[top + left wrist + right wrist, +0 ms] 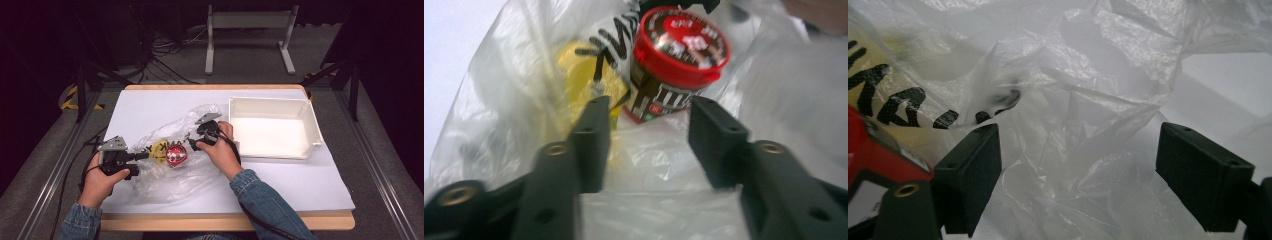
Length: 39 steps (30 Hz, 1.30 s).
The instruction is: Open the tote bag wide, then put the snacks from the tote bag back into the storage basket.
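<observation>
A crumpled clear plastic bag [170, 172] with black lettering lies on the white table sheet. Inside it are a red-lidded candy tub [176, 154] and a yellow item [159, 150]. My left gripper [142, 156] points into the bag from the left. In the left gripper view its jaws [649, 125] stand apart over loose film, just short of the tub [676, 60] and the yellow item [579, 75]. My right gripper [192, 144] sits at the bag's right side. In its own view, the right gripper [1080, 155] is open wide, with slack film [1088, 75] between its jaws and the tub's red edge [878, 150] at far left.
An empty white plastic bin [310, 120] stands at the table's right rear, close to my right hand. Bare white sheet [300, 185] stretches in front of the bin. A metal stand and cables sit on the floor beyond the table.
</observation>
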### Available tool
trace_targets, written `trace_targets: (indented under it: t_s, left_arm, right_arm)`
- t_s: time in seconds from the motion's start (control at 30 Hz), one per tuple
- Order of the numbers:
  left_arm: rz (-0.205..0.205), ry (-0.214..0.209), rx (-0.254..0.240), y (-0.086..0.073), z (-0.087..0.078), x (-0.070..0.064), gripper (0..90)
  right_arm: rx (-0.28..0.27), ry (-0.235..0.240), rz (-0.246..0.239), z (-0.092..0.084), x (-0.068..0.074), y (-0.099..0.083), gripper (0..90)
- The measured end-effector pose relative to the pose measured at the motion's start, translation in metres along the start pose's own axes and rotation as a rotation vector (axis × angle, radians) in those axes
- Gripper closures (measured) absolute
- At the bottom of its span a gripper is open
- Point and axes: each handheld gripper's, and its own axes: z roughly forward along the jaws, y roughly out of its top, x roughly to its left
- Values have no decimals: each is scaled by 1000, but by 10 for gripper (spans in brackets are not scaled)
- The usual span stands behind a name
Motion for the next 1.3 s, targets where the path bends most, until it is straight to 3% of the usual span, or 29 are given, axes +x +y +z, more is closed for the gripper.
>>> trace_targets:
  t_s: [0.2, 0.33, 0.57, 0.7, 0.8, 0.87, 1.0, 1.3]
  left_arm:
    - [31, -6, -44, 7, -9, -5, 379]
    - [38, -9, -48, 9, -17, -5, 275]
    - [59, 26, -82, 12, -34, -2, 214]
    - [65, 18, -94, 13, -39, -3, 195]
    - [65, 8, -116, 15, -40, -2, 186]
    - [50, 5, -113, 16, -37, -4, 183]
    - [67, -4, -90, 18, -33, -8, 183]
    - [74, -6, -78, 18, -30, -10, 178]
  right_arm:
    - [-51, 30, -2, -18, -2, 6, 167]
    - [-82, 64, -8, -29, -3, 9, 150]
    - [-138, 120, -34, -43, -1, 10, 132]
    - [-183, 235, -60, -50, 3, 12, 124]
    - [-200, 278, -70, -54, 5, 13, 116]
    - [-210, 306, -60, -57, 6, 13, 110]
    - [-232, 397, -8, -58, 12, 13, 91]
    - [-191, 489, -68, -48, 35, 15, 41]
